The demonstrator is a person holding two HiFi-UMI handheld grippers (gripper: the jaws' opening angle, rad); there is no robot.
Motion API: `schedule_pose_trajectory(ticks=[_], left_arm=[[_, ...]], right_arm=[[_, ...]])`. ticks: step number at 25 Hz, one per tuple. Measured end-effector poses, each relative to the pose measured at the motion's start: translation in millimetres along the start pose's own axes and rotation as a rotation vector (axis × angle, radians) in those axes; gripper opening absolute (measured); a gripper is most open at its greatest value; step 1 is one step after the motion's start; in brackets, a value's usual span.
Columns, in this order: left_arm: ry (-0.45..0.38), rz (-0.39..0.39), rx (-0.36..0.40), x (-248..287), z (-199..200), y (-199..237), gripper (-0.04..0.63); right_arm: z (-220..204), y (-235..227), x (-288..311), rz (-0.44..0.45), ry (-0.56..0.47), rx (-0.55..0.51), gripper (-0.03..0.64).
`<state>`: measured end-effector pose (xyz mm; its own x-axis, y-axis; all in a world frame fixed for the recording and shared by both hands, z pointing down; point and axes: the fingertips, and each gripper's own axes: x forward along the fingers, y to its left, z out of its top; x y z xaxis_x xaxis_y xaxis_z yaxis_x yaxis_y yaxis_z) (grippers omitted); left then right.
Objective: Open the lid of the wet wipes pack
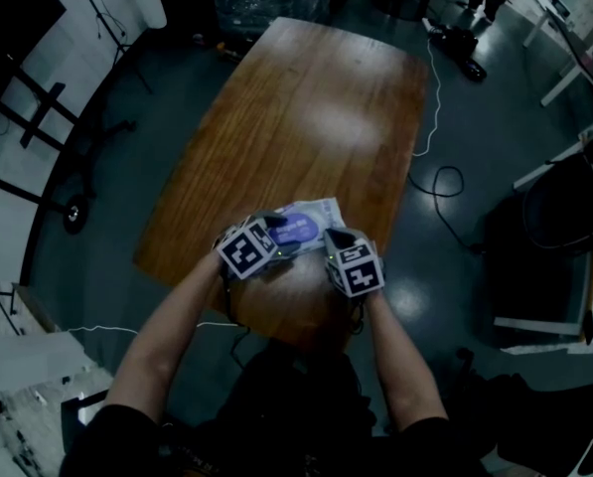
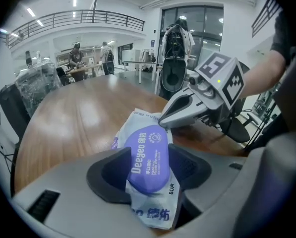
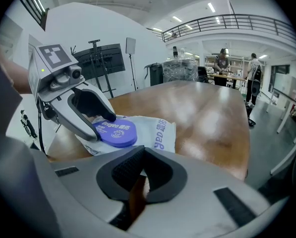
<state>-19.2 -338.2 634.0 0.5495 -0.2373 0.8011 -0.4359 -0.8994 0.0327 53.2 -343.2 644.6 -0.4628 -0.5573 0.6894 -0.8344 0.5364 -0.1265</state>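
Now: left gripper point(image 2: 148, 168) jaws closing, not yet pinching, astride pack point(image 2: 138, 119); lid point(image 2: 147, 150) long axis along jaws. Right gripper point(image 3: 140, 176) pressed together, empty, at pack's edge.

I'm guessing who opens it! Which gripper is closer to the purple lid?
Left. The left gripper, jaws closing, straddles the lid; the right gripper sits at the pack edge.

The purple lid point(image 2: 147, 157) carries the brand "Deeyeo" in white letters, with the Chinese characters 德佑 next to it. The smaller lines under the brand are too fine to read. The white pack point(image 2: 155, 217) shows "80" and 1 Chinese character just below the lid. 德佑 appears again in large blue print on its near end. In the right gripper view, more blue print beside the lid lies turned and is only partly legible.
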Motion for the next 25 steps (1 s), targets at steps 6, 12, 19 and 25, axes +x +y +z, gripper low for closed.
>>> schedule_pose_trajectory(ticks=[6, 12, 19, 25], left_arm=[[-0.036, -0.072, -0.084, -2.8, 4.8, 0.8, 0.235], [-0.082, -0.091, -0.079, -10.8, 13.4, -0.8, 0.196], [-0.123, -0.025, -0.002, -25.7, 29.0, 2.6, 0.134], [-0.156, 0.050, 0.041, -37.0, 42.2, 16.9, 0.044]], right_arm=[[-2.5, -2.5, 1.0, -0.007, 0.005, 0.003, 0.011], [-2.6, -4.7, 1.4, -0.025, 0.005, 0.002, 0.011], [-4.8, -6.9, 2.2, -0.064, 0.033, -0.023, 0.011], [-1.2, -5.8, 4.0, -0.072, 0.038, -0.026, 0.011]])
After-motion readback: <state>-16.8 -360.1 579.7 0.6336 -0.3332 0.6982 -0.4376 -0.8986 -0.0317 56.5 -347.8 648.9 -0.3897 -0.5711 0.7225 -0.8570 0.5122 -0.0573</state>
